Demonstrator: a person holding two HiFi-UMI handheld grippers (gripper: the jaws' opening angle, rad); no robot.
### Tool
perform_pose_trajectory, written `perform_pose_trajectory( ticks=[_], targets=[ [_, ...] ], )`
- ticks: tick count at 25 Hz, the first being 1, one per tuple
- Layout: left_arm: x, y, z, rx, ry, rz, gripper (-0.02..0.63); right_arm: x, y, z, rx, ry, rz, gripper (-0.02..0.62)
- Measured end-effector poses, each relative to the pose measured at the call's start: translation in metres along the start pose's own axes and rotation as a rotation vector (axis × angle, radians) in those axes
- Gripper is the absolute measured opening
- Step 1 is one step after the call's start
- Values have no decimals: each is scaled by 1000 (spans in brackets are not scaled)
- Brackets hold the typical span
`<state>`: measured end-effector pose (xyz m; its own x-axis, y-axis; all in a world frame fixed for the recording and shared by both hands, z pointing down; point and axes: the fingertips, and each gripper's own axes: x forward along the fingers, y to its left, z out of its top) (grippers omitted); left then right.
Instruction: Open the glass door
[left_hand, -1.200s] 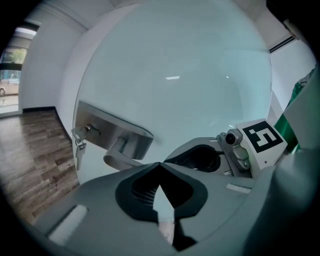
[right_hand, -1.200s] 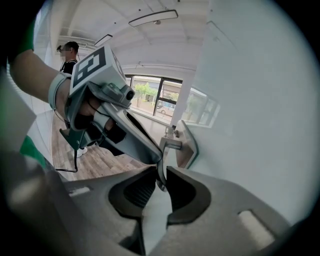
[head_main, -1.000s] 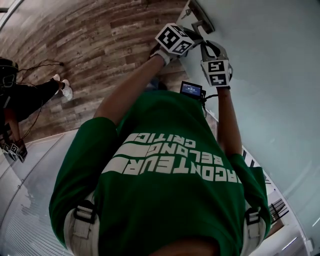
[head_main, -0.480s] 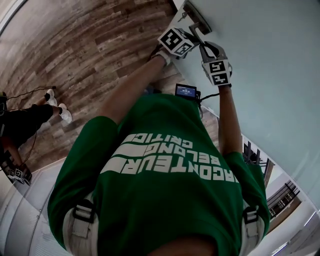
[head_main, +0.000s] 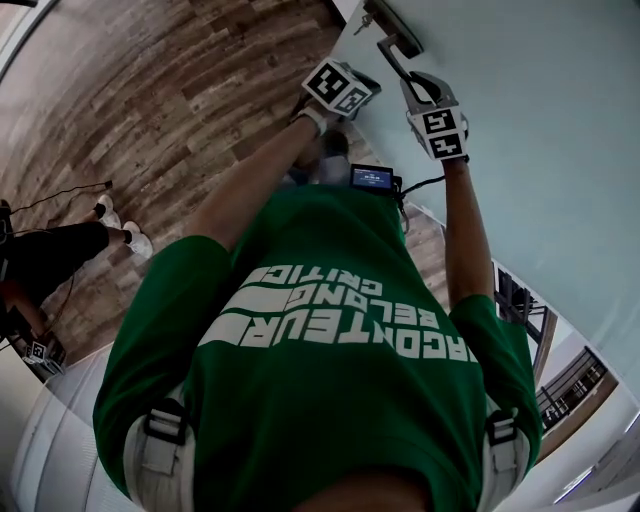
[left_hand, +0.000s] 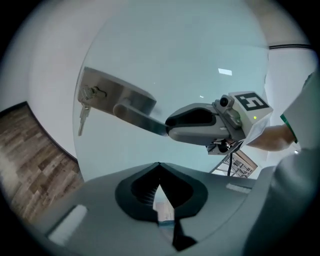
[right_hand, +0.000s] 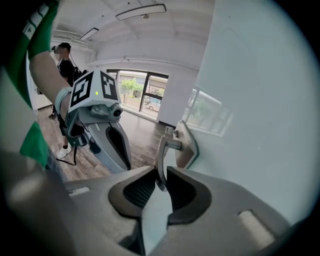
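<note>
Leverage explains the hold: the right gripper (right_hand: 161, 175) is clenched on the free end of the brushed metal lever handle (right_hand: 161, 150), the thin bar standing upright between its two dark pads, as far from the pivot as the bar allows. From there a press or a pull would turn the lever with the least effort, which I judge to be the step in hand.

The lever springs from the silver metal lock plate (left_hand: 107, 95), fixed to the pale frosted glass door (head_main: 540, 150). A small metal key (left_hand: 81, 120) hangs from the plate on the side away from the lever's tip.

The left gripper (left_hand: 159, 167) has its jaws pressed together on nothing. It hangs just beside the lever, on the floor side, apart from both bar and glass. It looks like a spare gripper kept near and ready to push on the pane.

The door's free edge runs just past the lock plate, on the side away from the lever's tip. Beyond that edge lies brown wood-plank floor (head_main: 180, 90), which gives room on that side for the door to swing. I cannot tell whether the latch has let go. The holder's body in the green shirt stands close on the near side of the lever, so a pull toward the body would need a step back. A bystander in dark clothes (head_main: 50, 250) stands well apart from the lever, outside any likely swing.
</note>
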<state>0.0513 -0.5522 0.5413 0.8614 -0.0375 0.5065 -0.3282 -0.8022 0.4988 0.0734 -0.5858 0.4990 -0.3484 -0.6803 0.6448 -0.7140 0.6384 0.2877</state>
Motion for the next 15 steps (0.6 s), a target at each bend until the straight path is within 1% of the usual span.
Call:
perform_pose_trajectory(
  ticks=[2, 5, 8, 15],
  targets=[
    [-1, 1, 9, -7, -27, 2, 9, -2, -6, -2, 0, -4, -15, 54],
    [-1, 3, 11, -35, -59, 15, 9, -4, -13, -10, 19, 0, -23, 54],
    [0, 13, 16, -60, -74, 38, 9, 2, -23, -12, 43, 12, -21, 54],
    [-7, 20, 45, -55, -104, 83, 9, 7, -51, -9, 66, 16, -52, 54]
  ],
)
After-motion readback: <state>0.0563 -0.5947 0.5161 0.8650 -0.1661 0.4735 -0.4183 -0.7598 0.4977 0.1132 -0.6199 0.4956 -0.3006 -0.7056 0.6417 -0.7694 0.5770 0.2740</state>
